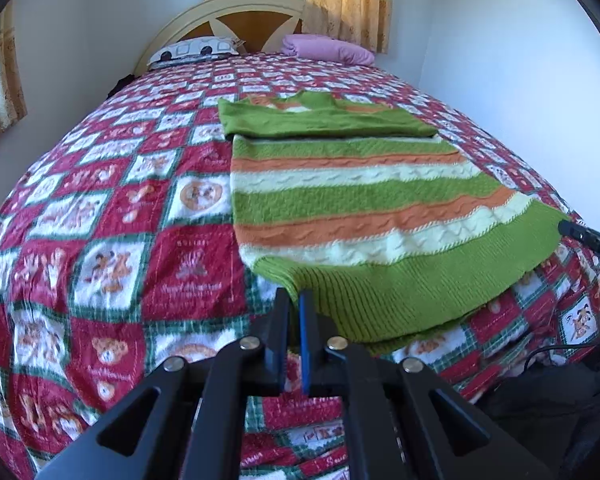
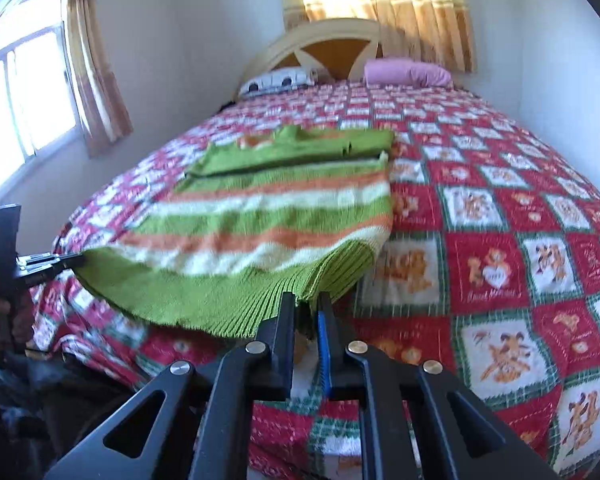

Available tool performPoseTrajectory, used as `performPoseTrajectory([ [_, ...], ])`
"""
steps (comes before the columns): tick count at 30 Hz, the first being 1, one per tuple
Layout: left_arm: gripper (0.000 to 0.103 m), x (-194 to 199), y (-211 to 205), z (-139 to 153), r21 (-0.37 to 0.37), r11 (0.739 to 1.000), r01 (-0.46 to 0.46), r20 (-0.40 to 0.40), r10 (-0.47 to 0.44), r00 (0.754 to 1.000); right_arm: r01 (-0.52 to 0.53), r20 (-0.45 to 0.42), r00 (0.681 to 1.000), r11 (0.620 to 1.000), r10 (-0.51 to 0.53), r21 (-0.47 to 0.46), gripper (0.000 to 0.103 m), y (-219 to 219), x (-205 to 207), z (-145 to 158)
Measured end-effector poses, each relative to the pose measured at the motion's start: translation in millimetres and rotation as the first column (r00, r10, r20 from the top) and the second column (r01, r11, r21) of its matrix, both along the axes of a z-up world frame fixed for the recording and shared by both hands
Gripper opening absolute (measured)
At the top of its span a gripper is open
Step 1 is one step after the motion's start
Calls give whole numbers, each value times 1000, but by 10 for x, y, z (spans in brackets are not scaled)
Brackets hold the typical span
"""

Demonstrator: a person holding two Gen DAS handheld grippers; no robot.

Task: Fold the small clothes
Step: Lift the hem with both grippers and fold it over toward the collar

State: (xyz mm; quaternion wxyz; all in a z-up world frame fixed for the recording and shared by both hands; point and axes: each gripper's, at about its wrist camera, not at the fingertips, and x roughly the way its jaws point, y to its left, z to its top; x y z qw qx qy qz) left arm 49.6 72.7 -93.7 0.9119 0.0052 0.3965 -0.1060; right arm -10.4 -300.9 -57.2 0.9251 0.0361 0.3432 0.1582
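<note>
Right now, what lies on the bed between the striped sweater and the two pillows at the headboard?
Only bare quilt lies between the sweater and the pillows; both wrist views show this.

Green, orange and cream striped knit sweater (image 1: 352, 204) lies flat mid-bed; its far part is folded over; its near green hem is lifted at both corners.

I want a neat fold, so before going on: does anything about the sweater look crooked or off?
Mostly tidy: the striped sweater lies flat with its sleeves folded across the chest. Its green hem is lifted off the quilt, pinched at each corner by the left gripper and right gripper, and sags between them.
</note>
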Motion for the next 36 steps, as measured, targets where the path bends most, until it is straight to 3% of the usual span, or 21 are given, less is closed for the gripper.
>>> performPoseTrajectory([
  [10,5,391,99,434,-29,998,-49,107,52,993,12,157,987,1000,-16,21,8,58,315,581],
  [18,5,822,210,661,-115,989,-94,134,109,985,27,220,975,999,-31,23,8,102,677,898],
  [26,5,1196,230,877,-105,988,-112,167,129,978,32,245,969,999,-35,17,7,136,1113,1116],
  [36,5,1831,209,919,-115,985,-130,137,146,980,53,206,977,999,-52,0,7,161,1711,1054],
])
